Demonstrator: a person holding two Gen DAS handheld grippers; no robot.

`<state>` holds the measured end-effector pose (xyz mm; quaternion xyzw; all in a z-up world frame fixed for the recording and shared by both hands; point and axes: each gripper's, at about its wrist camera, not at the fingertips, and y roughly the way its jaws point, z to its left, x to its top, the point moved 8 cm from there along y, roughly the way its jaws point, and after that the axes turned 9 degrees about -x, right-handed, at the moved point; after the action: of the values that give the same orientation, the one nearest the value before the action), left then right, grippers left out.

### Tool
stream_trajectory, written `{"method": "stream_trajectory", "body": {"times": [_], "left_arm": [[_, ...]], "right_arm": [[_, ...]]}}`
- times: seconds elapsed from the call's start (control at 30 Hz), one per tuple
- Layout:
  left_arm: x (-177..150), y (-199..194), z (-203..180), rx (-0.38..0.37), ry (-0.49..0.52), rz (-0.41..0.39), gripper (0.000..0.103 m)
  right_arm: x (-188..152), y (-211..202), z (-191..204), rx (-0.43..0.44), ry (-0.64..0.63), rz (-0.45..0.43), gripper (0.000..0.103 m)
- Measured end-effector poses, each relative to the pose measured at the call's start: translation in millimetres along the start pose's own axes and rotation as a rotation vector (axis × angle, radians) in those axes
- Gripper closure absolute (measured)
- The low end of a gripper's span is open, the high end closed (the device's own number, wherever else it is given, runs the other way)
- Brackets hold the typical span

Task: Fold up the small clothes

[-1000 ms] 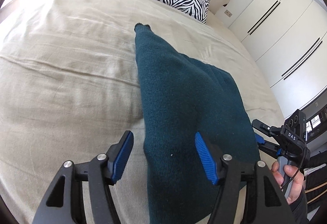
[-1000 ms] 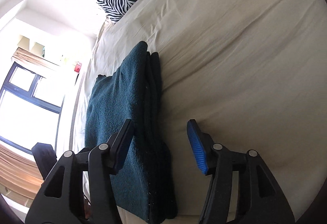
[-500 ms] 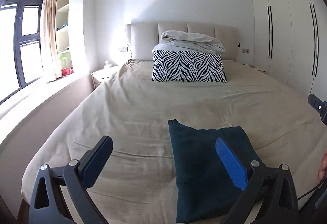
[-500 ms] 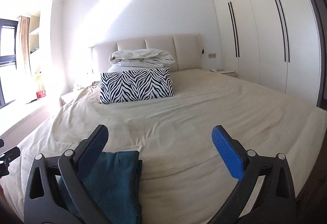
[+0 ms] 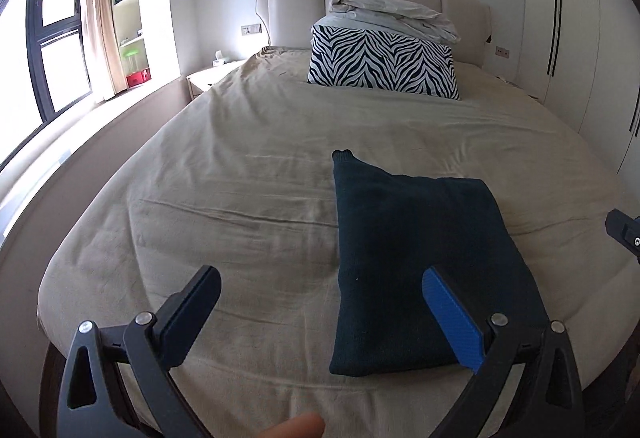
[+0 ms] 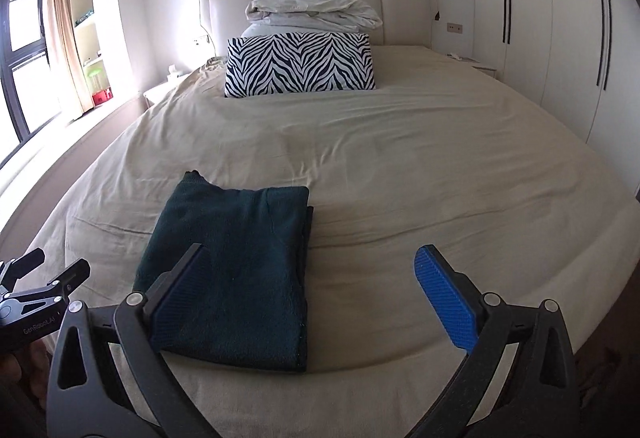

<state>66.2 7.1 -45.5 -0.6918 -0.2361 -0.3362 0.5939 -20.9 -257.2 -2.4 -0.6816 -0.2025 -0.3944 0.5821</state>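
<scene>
A dark teal knitted garment (image 5: 416, 262) lies folded into a rectangle on the beige bed (image 5: 248, 198), near the foot edge. It also shows in the right wrist view (image 6: 236, 262). My left gripper (image 5: 320, 314) is open and empty, held above the foot of the bed, left of the garment. My right gripper (image 6: 308, 290) is open and empty, held above the bed's foot edge, with the garment below its left finger. The left gripper's tips (image 6: 44, 274) show at the left edge of the right wrist view.
A zebra-print pillow (image 5: 384, 64) and a bundled white duvet (image 5: 394, 14) sit at the headboard. White wardrobes (image 6: 560, 26) line the right side. A window and shelves (image 5: 72, 38) are on the left, with a nightstand (image 5: 210, 76) by the bed.
Both grippers pulled up and back from the garment and levelled out, so the whole bed and room came into view. The folded garment stayed in place on the bed.
</scene>
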Motion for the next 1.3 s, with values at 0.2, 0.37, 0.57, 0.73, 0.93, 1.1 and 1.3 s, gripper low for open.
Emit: {"method": "stream_trajectory", "body": {"times": [0.2, 0.37, 0.57, 0.73, 0.93, 1.1, 1.3], "left_arm": [[-33.2, 19.2, 0.6, 0.008, -0.021, 0.095, 0.0], [-42.5, 26.3, 5.8, 0.001, -0.05, 0.126, 0.0], [-46.9, 30.0, 9.1, 0.0, -0.055, 0.141, 0.0], [-50.0, 31.9, 10.0, -0.007, -0.062, 0.154, 0.0], [-51.3, 33.1, 8.7, -0.008, -0.06, 0.16, 0.0], [-53.0, 34.4, 7.2, -0.01, -0.058, 0.165, 0.0], [-54.3, 35.2, 6.8, -0.012, -0.06, 0.167, 0.0]], "right_arm": [[-57.0, 41.7, 12.8, 0.008, 0.0, 0.171, 0.0], [-67.7, 53.7, 19.1, 0.015, -0.022, 0.198, 0.0], [-72.7, 53.0, 19.8, 0.02, -0.047, 0.218, 0.0], [-77.7, 55.3, 21.4, 0.027, -0.052, 0.237, 0.0], [-80.7, 57.3, 24.7, 0.031, -0.055, 0.247, 0.0], [-81.9, 59.4, 26.2, 0.034, -0.055, 0.253, 0.0], [-83.1, 60.7, 28.8, 0.036, -0.055, 0.258, 0.0]]}}
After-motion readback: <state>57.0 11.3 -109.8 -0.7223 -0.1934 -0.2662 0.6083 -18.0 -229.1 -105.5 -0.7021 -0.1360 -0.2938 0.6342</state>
